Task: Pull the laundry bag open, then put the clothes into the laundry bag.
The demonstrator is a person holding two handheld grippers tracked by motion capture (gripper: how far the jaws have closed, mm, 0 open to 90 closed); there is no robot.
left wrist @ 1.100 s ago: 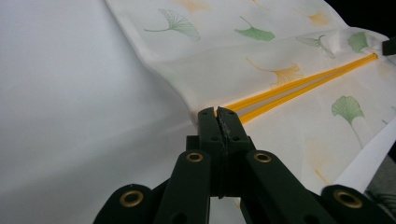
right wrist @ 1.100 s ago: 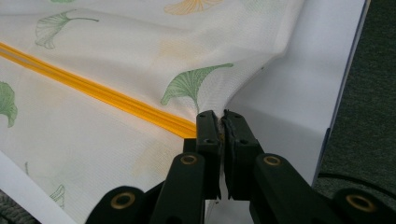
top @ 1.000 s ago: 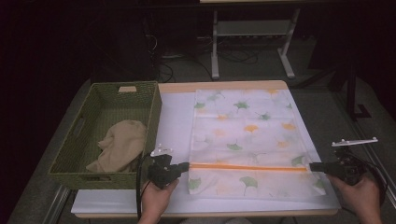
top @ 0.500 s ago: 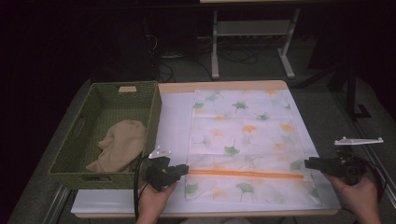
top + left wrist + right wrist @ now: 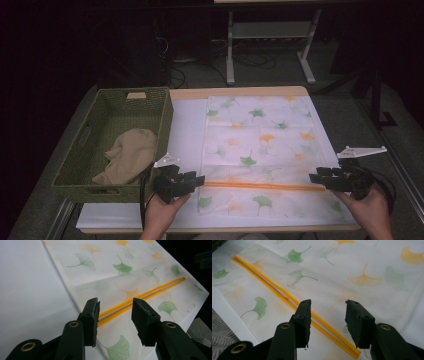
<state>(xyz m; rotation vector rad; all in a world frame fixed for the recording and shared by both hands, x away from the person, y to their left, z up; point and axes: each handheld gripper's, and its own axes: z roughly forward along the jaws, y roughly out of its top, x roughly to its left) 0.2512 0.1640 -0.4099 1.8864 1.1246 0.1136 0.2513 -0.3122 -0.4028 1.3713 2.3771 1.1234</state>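
While just opening, both grippers (image 5: 200, 180) (image 5: 314, 177) empty.

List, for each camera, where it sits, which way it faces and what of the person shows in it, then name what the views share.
High view: above the person's side, looking forward and down on the table, basket and leaf-print bag; both hands with left gripper and right gripper.
Left gripper view: rides the left gripper, looking along its open jaws at the bag's orange zip strip.
Right gripper view: rides the right gripper, jaws open over the same strip.
Shared: bag and strip.
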